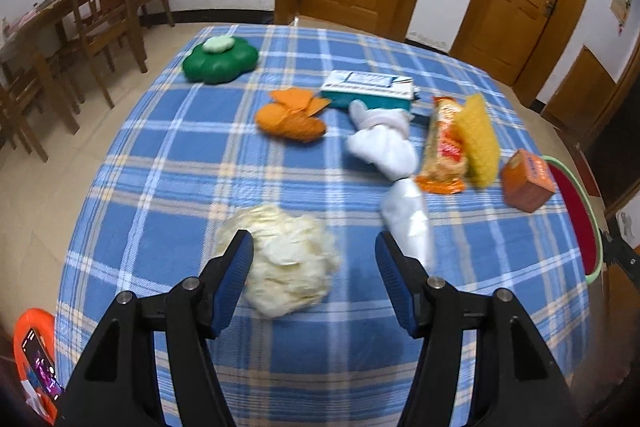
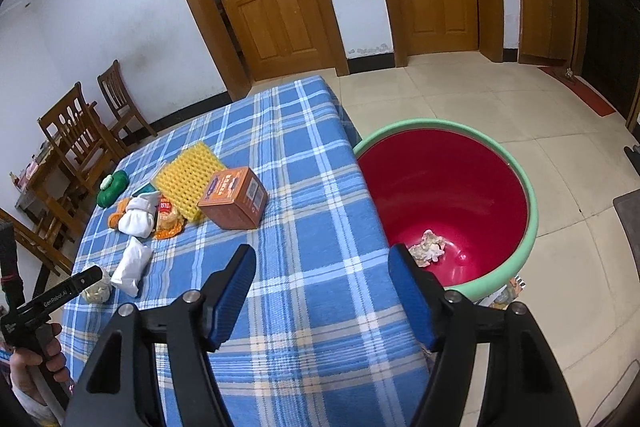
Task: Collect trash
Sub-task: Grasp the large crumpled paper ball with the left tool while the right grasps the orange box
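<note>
Blue plaid tablecloth (image 1: 168, 163) carries clutter beside red bin (image 2: 532, 195); both grippers released

My left gripper (image 1: 314, 247) hangs over the blue checked tablecloth (image 1: 168, 163) with its jaws apart, nothing pressed between them. A crumpled pale paper wad (image 1: 286, 259) lies just beyond my left pad. A white plastic bag (image 1: 408, 223) sits by the right pad. Farther off lie a white cloth bundle (image 1: 382, 143), an orange snack wrapper (image 1: 446, 147), a yellow sponge (image 1: 480, 139) and an orange box (image 1: 526, 181).
</note>
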`<state>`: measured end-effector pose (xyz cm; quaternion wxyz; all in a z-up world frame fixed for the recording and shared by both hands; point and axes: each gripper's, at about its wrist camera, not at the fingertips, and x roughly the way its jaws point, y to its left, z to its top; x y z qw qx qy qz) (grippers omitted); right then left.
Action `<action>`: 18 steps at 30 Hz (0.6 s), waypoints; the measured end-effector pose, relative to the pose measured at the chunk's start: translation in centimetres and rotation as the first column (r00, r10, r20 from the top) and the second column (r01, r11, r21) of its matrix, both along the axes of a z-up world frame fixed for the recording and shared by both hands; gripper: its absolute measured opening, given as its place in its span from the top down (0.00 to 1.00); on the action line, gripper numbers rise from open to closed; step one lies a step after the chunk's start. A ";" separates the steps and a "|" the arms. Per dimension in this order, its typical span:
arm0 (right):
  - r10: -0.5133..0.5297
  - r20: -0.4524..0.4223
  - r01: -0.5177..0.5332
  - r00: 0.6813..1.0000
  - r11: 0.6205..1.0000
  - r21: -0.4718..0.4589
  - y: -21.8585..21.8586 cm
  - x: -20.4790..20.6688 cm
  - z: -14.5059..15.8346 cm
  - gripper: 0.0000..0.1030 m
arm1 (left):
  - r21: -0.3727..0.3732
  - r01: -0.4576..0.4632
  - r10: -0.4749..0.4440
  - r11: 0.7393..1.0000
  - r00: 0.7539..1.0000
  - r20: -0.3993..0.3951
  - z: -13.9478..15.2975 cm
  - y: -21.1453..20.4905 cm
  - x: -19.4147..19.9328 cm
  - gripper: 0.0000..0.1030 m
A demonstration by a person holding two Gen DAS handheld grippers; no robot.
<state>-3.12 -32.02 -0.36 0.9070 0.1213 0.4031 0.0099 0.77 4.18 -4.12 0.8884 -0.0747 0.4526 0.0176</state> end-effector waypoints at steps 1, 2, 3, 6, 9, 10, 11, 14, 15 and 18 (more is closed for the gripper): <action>0.003 -0.003 -0.003 1.000 1.000 -0.004 0.2 0.1 -0.1 0.31 | 0.005 -0.005 0.005 1.000 1.000 -0.003 -0.3 0.3 0.0 0.38; 0.006 -0.007 -0.006 1.000 1.000 -0.007 0.3 0.2 -0.1 0.31 | 0.011 -0.010 0.010 1.000 1.000 -0.007 -0.6 0.5 0.0 0.38; 0.008 -0.010 -0.008 1.000 1.000 -0.010 0.5 0.3 -0.2 0.31 | 0.013 -0.013 0.013 1.000 1.000 -0.011 -0.8 0.7 0.1 0.38; 0.015 -0.022 -0.015 1.000 1.000 -0.014 1.0 0.7 -0.5 0.31 | 0.006 -0.025 0.025 1.000 0.999 -0.023 -1.6 1.3 0.2 0.38; 0.024 -0.032 -0.025 0.999 1.000 -0.015 1.5 1.1 -0.7 0.31 | -0.001 -0.029 0.029 1.000 0.999 -0.028 -2.2 1.8 0.3 0.38; 0.029 -0.037 -0.030 0.999 0.999 -0.015 1.7 1.2 -0.8 0.31 | -0.001 -0.030 0.030 1.000 0.999 -0.029 -2.3 1.9 0.3 0.38; 0.033 -0.040 -0.034 0.999 0.999 -0.015 1.8 1.4 -0.9 0.31 | -0.002 -0.031 0.031 1.000 0.999 -0.029 -2.5 2.1 0.3 0.38; 0.044 -0.050 -0.044 0.998 0.999 -0.013 2.4 1.7 -1.1 0.31 | -0.026 -0.043 0.042 0.999 0.998 -0.039 -2.9 2.8 0.3 0.39; 0.047 -0.054 -0.047 0.997 0.999 -0.012 2.4 1.8 -1.2 0.31 | -0.039 -0.047 0.045 0.998 0.998 -0.047 -3.1 3.0 0.3 0.39; 0.055 -0.065 -0.056 0.996 0.998 -0.008 2.7 2.2 -1.5 0.30 | -0.043 -0.039 0.038 0.998 0.999 -0.029 -3.0 3.2 0.0 0.42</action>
